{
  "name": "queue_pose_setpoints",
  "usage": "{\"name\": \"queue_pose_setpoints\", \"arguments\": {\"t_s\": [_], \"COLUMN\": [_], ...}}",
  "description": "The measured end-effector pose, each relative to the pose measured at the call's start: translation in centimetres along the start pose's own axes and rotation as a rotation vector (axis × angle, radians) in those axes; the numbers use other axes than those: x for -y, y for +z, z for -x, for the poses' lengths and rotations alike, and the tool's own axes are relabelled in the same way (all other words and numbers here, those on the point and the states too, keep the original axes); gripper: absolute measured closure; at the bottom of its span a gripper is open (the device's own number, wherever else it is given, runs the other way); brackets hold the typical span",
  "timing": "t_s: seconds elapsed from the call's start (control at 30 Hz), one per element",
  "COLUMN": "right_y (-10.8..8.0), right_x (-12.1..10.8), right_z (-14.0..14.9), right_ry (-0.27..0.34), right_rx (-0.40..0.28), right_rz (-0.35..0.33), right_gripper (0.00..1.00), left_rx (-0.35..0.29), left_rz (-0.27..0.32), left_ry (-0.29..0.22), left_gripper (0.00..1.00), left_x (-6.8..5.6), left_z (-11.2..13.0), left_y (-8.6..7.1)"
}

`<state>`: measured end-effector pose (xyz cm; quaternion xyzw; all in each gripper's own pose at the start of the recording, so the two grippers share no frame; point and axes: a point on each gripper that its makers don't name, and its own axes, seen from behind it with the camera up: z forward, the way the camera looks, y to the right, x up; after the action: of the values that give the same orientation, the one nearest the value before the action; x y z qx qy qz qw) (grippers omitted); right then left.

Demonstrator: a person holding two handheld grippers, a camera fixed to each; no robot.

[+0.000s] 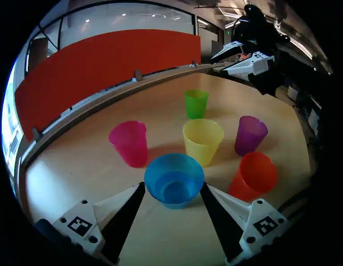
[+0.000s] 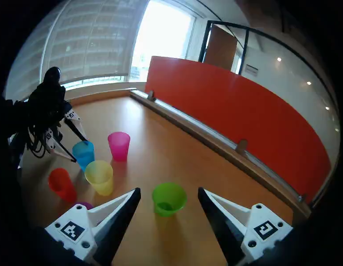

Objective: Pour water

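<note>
A blue cup (image 1: 174, 179) stands on the wooden table (image 1: 83, 164) between the fingers of my left gripper (image 1: 173, 187). The gripper is open and its tips sit right at the cup's sides. In the right gripper view the same left gripper (image 2: 81, 151) flanks the blue cup (image 2: 83, 153). Just ahead of my open right gripper (image 2: 168, 190) stands a green cup (image 2: 169, 198), with a gap on each side. In the left gripper view the right gripper (image 1: 217, 64) hovers behind and above the green cup (image 1: 196, 103). I cannot tell whether any cup holds water.
Pink (image 1: 129, 142), yellow (image 1: 202, 141), purple (image 1: 250, 134) and red (image 1: 255, 175) cups cluster around the blue one. A red partition (image 1: 105, 66) and a rail (image 1: 136, 80) run along the table's far edge. A person in dark clothes (image 2: 45, 102) holds the left gripper.
</note>
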<state>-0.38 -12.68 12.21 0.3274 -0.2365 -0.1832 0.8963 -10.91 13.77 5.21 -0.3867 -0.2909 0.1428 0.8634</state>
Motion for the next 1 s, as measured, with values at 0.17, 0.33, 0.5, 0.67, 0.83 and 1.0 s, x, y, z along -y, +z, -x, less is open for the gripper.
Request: {"name": "queue_pose_setpoints", "arguments": {"t_s": [0.17,0.33,0.5,0.67,0.83,1.0], "right_y": [0.3,0.5,0.6,0.6,0.7,0.8], "right_x": [-0.2,-0.4,-0.5,-0.5,-0.8,-0.9], "right_z": [0.2,0.2,0.3,0.4,0.5,0.6], "right_ry": [0.006,0.004,0.005,0.005,0.007,0.008], "right_rx": [0.001,0.001,0.001,0.002,0.001,0.001], "right_rz": [-0.002,-0.002,-0.001,0.002,0.005,0.005], "right_gripper": [0.0,0.0,0.0,0.0,0.0,0.0], "left_rx": [-0.002,-0.006,-0.007,-0.01,-0.005,-0.002], "left_rz": [0.006,0.01,0.014,0.013,0.009,0.007], "left_ry": [0.002,0.004,0.006,0.011,0.015,0.023], "left_gripper": [0.08,0.09,0.08,0.08,0.09,0.12], "left_x": [-0.1,-0.2,-0.2,-0.2,-0.3,-0.2], "left_z": [-0.2,-0.4,-0.6,-0.7,-0.5,-0.3], "left_y": [0.5,0.9,1.1,1.4,1.4,1.5]}}
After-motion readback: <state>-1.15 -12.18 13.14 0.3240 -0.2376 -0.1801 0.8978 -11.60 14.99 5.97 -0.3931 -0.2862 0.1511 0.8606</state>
